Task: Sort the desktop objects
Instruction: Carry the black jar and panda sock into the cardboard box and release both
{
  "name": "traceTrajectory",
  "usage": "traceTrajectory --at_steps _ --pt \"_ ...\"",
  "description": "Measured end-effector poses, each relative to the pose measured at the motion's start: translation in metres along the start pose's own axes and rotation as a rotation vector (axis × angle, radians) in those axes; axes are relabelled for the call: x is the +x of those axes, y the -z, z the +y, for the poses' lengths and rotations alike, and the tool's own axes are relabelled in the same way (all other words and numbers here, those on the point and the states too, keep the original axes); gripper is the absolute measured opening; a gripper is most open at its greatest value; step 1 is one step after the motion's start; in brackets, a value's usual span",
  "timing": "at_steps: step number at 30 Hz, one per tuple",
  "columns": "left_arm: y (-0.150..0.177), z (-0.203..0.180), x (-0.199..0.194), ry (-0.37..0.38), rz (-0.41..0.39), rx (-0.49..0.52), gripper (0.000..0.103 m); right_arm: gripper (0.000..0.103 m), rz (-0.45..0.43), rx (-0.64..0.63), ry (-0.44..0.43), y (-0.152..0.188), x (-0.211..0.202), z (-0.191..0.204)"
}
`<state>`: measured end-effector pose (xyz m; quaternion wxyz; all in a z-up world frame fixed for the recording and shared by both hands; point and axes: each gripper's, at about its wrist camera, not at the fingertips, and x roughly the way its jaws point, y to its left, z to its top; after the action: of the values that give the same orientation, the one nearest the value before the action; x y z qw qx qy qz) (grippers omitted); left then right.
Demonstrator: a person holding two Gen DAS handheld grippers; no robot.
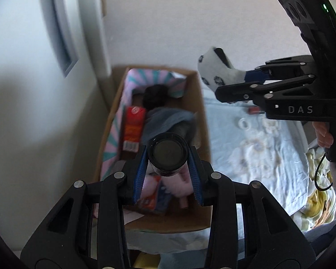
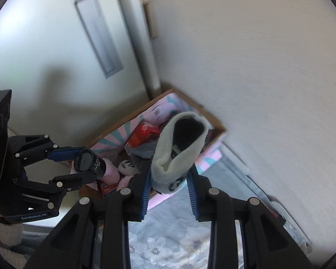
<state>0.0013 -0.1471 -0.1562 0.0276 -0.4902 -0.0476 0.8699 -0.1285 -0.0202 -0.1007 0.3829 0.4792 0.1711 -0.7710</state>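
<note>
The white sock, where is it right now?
The white sock is pinched in the right gripper, held in the air over the open cardboard box by the wall.

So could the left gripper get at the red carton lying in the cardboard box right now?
Probably not yet: the left gripper is shut on a black cylindrical lens. The red carton lies uncovered in the cardboard box, so the way looks free once the lens is released.

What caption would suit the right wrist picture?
Right gripper holds a white patterned sock above a cardboard box; left gripper grips a black cylinder.
</note>
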Motion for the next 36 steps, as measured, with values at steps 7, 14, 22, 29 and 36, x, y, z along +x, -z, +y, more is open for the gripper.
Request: traceTrajectory --at_steps 7,14,22,29,36 --pt "0.01 0.017 0.02 -0.018 0.06 -0.023 0.033 0.028 0.063 -0.035 -0.034 -0.018 0.049 0.023" --pt "0.012 0.016 0.034 0.002 0.084 0.018 0.033 0.028 0.095 -0.024 -0.052 -0.022 0.065 0.026" --pt "0.013 0.016 0.036 0.002 0.086 0.02 0.033 0.028 0.128 -0.005 -0.07 -0.022 0.071 0.023" --pt "0.01 0.01 0.038 -0.019 0.098 0.038 0.101 0.034 0.177 0.016 -0.076 -0.019 0.081 0.019" --pt "0.012 0.002 0.031 -0.032 0.012 0.057 0.103 0.103 0.078 0.049 -0.058 -0.018 0.066 0.011"
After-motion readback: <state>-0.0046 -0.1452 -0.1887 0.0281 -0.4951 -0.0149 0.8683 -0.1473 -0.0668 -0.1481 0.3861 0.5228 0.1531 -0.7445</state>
